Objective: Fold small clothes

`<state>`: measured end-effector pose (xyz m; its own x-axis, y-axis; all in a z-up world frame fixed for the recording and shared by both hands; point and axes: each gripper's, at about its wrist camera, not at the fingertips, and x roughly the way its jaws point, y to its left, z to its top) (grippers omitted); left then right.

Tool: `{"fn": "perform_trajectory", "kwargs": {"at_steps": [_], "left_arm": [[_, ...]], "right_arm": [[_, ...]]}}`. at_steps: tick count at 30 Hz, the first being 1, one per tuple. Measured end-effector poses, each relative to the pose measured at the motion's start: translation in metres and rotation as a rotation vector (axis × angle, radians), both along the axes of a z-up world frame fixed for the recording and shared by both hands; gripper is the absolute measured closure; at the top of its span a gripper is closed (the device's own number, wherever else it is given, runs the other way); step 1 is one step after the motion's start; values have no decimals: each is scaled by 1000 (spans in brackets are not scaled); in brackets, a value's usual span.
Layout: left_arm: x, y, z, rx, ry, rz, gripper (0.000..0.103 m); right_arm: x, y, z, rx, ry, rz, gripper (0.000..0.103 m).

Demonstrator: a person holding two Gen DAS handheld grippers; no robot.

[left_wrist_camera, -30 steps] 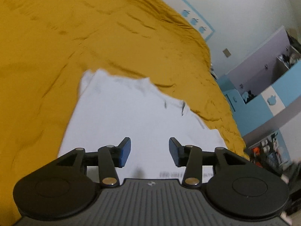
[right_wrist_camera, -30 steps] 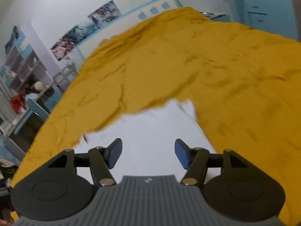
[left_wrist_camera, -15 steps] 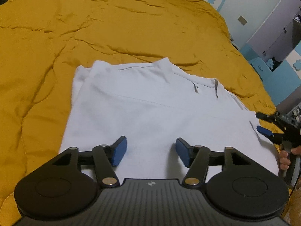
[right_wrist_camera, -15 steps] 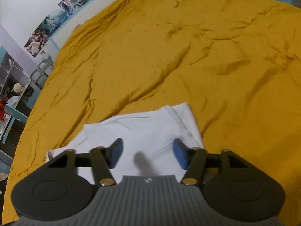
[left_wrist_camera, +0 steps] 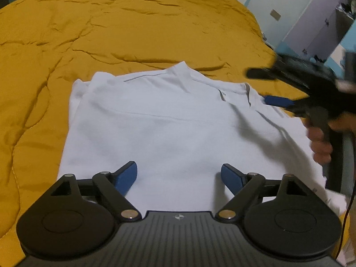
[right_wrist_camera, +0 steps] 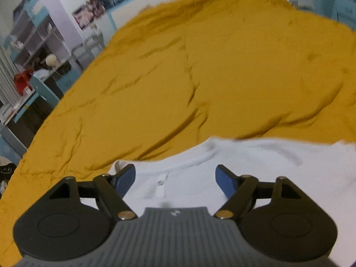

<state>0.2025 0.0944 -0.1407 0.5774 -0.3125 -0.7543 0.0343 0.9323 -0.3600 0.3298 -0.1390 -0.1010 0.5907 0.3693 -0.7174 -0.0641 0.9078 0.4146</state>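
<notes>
Bedroom, mustard quilt [left_wrist_camera: 133, 29] | white shirt [left_wrist_camera: 173, 129] flat, collar far | our left gripper [left_wrist_camera: 179, 175] and right gripper [right_wrist_camera: 175, 176] agape, empty | next we likely pinch an edge.

I see big yellow blanket [right_wrist_camera: 222, 77] on bed, shelves [right_wrist_camera: 37, 42] far left, pictures [right_wrist_camera: 93, 11] on white wall.

Matt white cloth shirt [left_wrist_camera: 169, 129], rumpled quilt [left_wrist_camera: 133, 29]
</notes>
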Motion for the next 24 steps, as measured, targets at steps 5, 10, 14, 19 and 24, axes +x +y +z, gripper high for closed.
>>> {"fn": "perform_trajectory", "kwargs": {"at_steps": [5, 10, 14, 19, 24], "left_arm": [[-1, -2, -1, 21, -17, -21, 0], [1, 12, -6, -104, -11, 3, 0], [6, 27, -3, -206, 33, 27, 0], [3, 50, 5, -297, 89, 56, 0], [-11, 69, 17, -273, 75, 87, 7]], "right_arm": [[22, 17, -17, 66, 73, -55, 28], [32, 19, -34, 88, 132, -104, 28], [6, 18, -27, 96, 131, -85, 28], [-61, 7, -3, 131, 87, -26, 27], [-138, -16, 5, 162, 136, -9, 25]]}}
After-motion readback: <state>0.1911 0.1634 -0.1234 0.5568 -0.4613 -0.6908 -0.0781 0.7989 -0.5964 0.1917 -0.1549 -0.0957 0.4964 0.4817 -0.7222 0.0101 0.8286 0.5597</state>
